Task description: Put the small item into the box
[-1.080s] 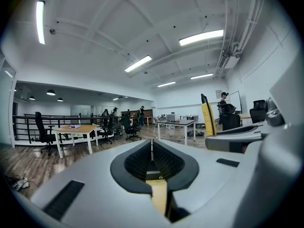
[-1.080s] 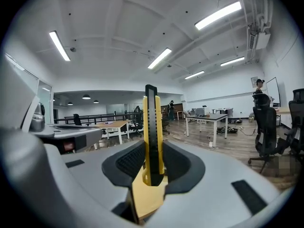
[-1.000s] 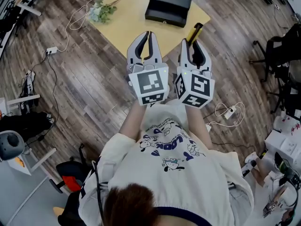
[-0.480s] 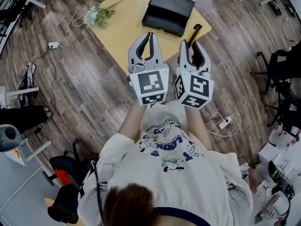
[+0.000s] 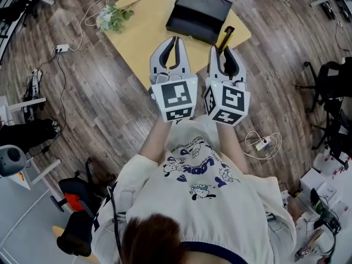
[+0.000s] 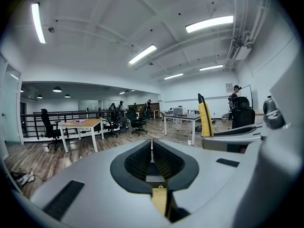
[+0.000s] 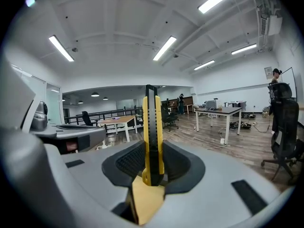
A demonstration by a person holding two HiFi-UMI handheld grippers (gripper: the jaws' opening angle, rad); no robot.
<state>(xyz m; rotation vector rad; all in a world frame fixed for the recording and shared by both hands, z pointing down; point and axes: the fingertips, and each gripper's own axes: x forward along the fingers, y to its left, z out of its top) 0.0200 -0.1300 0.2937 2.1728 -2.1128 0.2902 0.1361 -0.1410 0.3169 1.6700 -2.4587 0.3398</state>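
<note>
The small item is a yellow and black utility knife. My right gripper is shut on it, and the knife stands upright between the pads, sticking out past the fingertips. The black box lies closed on the light wooden table, just beyond both grippers. My left gripper is shut with nothing in it; its pads meet. Both grippers are held side by side in front of the person's chest, pointing at the table's near corner. The left gripper view catches the knife off to the right.
A small bunch of artificial flowers lies at the table's left corner. Cables and a power strip run over the wooden floor on the left, another power strip on the right. Office chairs stand at the right.
Both grippers keep the same pose and grip. The table and box have drifted slightly in the head view as the camera moved.
</note>
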